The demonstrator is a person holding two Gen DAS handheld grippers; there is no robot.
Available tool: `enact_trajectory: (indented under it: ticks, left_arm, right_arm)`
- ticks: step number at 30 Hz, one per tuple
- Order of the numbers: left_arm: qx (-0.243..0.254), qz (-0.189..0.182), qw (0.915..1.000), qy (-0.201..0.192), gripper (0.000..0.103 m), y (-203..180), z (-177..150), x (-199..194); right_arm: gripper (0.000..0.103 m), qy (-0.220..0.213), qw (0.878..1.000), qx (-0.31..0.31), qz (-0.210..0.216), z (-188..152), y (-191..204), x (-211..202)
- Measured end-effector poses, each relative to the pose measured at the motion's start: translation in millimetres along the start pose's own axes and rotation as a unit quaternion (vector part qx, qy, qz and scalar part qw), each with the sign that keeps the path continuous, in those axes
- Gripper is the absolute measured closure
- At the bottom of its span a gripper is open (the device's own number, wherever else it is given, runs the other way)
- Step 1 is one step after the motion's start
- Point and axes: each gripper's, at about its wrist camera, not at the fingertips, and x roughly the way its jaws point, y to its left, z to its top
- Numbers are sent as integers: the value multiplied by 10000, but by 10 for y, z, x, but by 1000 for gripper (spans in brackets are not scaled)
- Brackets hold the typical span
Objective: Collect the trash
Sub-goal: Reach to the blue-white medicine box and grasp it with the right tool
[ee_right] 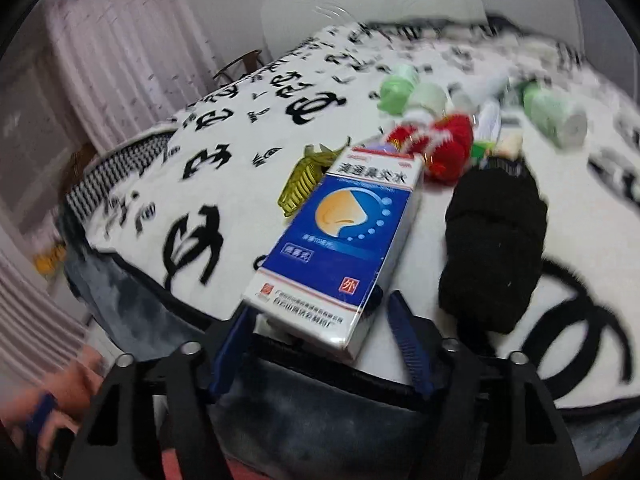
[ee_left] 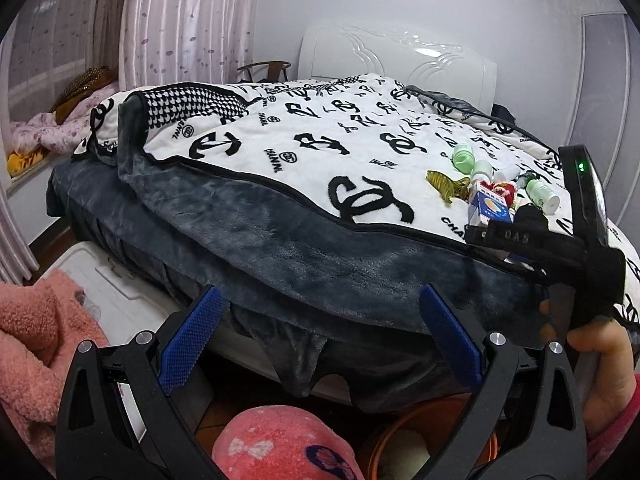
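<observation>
A blue and white medicine box [ee_right: 340, 236] lies on the white logo blanket [ee_right: 224, 128] near the bed's front edge. My right gripper [ee_right: 320, 320] is open, its blue fingers [ee_right: 408, 340] either side of the box's near end, not clamped. The box also shows in the left wrist view [ee_left: 490, 206], with the right gripper [ee_left: 520, 236] over it. Behind it lie a yellow hair claw [ee_right: 300, 184], a red knitted item [ee_right: 448, 144], a black sock [ee_right: 492, 240] and green and white bottles [ee_right: 556, 116]. My left gripper [ee_left: 320, 340] is open and empty below the bed's edge.
A dark grey blanket [ee_left: 280, 248] hangs over the bed's front edge. A white storage box [ee_left: 116, 280] and pink fluffy cloth [ee_left: 36, 332] are at the lower left. An orange basin [ee_left: 416, 436] sits on the floor under the bed edge. The white headboard [ee_left: 400, 56] stands behind.
</observation>
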Motion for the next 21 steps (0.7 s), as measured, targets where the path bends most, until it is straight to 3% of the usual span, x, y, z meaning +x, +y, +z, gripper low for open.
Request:
enact_trajectory:
  ticks: [7,8,11,14,16,18,19,21]
  left_arm:
    - [-12,-34,10000,-73,7,33,24,-51]
    - [-19,-42,10000,-69,7,35,25,-52]
    - [-3,-49,10000,-65,7,26,26,-71]
    - [14,-32,9999,-107,7,29,30,-85]
    - [22,-26,9999,-139,7,22,33,-98]
    - [37,-40,9999,-123,7,-3,45,-84]
    - [68,-116,9999,-87,7,-57,57,-48]
    - [155,-241,9996,-54,7,-161,69,-2]
  right_arm:
    - [27,106,9983,561,139,100,-46,35]
    - [36,115,9982,584,67,110,-46,41]
    - [39,136,9982,590,58,128,-58,40]
    - [40,-57,9981,587,197,105,-86,-152]
    - [41,-415,9972,430,460,53,-71,-501]
    - [47,-709,9946,278,709,-4,-82,-836]
    - [69,-842,9927,245,829,-34,-114,-1020]
    - [70,-1031,9893,301,991,-51,-213,-1300]
